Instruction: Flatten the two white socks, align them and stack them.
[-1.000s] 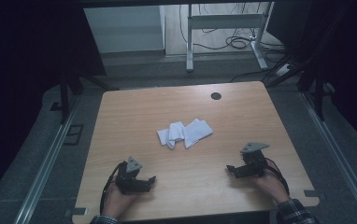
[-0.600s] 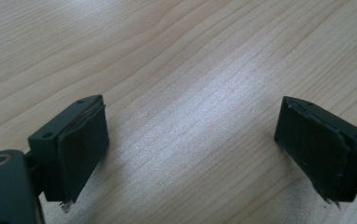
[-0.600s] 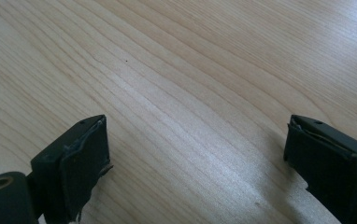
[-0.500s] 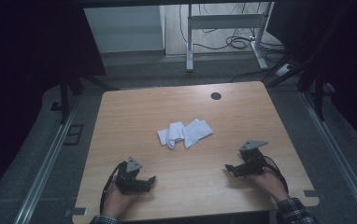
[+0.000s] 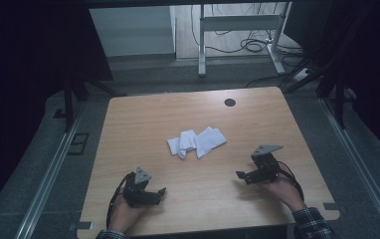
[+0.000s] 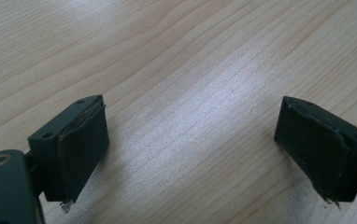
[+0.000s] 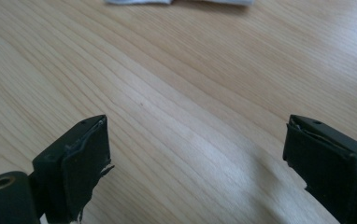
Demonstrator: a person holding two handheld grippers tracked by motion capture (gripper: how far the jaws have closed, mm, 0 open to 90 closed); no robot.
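A crumpled white cloth (image 5: 197,141) lies near the middle of the wooden table (image 5: 143,119). My left gripper (image 5: 161,191) rests low at the near left, held by a hand, pointing right. In its own view the left gripper (image 6: 193,154) is open over bare wood. My right gripper (image 5: 239,176) sits at the near right, pointing left, slightly above the table. The right gripper (image 7: 195,163) is open in its view too, with a strip of the white cloth (image 7: 176,2) at the top edge. Nothing sits between either pair of jaws.
A dark round cable hole (image 5: 230,102) is set into the table near its far edge. Beyond the table stand a metal desk frame (image 5: 237,25) and loose cables (image 5: 250,46) on the floor. Rails (image 5: 48,174) run along both sides.
The right gripper has shifted a little toward the far side and left. The left gripper and the cloth have stayed put.
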